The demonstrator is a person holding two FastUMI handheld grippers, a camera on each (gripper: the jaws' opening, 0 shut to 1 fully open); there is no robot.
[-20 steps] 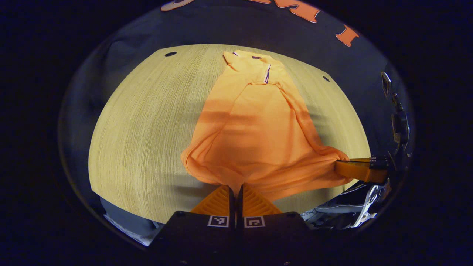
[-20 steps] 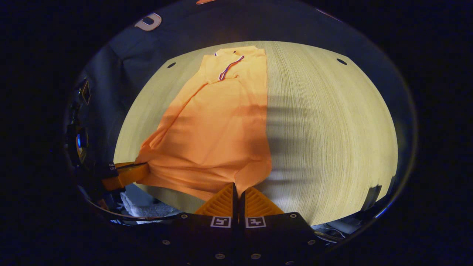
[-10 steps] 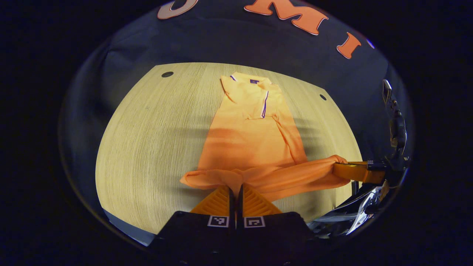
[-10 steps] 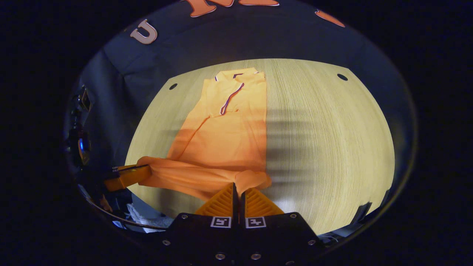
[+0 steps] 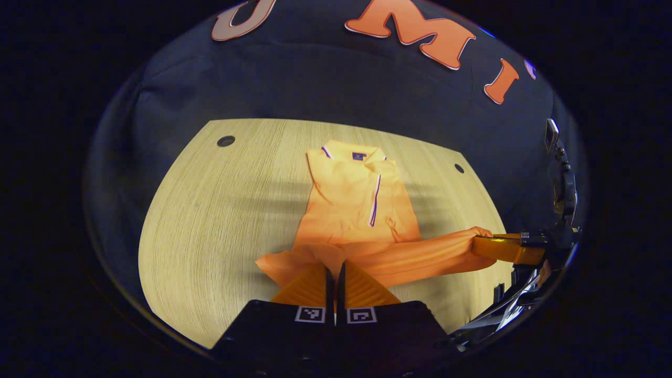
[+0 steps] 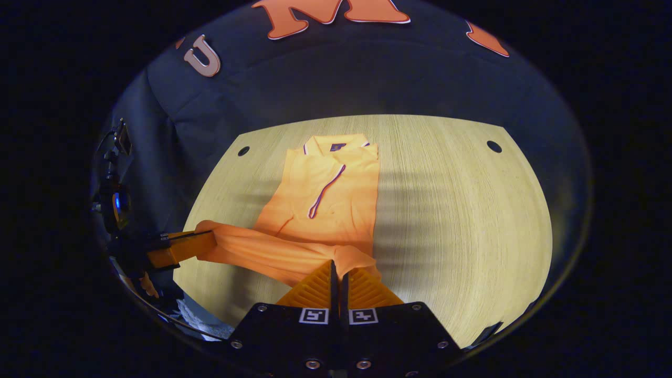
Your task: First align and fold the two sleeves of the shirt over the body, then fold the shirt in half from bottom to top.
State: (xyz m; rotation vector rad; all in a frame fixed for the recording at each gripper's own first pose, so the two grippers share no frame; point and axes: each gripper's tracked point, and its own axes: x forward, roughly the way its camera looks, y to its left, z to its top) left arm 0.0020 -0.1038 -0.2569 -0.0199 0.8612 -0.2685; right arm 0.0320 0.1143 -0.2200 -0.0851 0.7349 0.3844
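Centre of frame, on table (image 5: 210, 199): shirt (image 5: 357, 205), collar far, hem lifted near bottom. Left gripper (image 5: 334, 273) and right gripper (image 6: 336, 270) each pinch hem corner, fingers closed on cloth. Fabric soft, light, sags between grips; corners best hold.

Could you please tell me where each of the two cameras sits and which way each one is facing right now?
Left gripper view: rides on the left gripper, looking forward over the lifted hem toward the shirt collar and the far wall; the right gripper shows at its right side.
Right gripper view: rides on the right gripper, facing the same way; the left gripper shows at its left side.
Shared: both see the shirt, the table, and each other's gripper pinching the hem.
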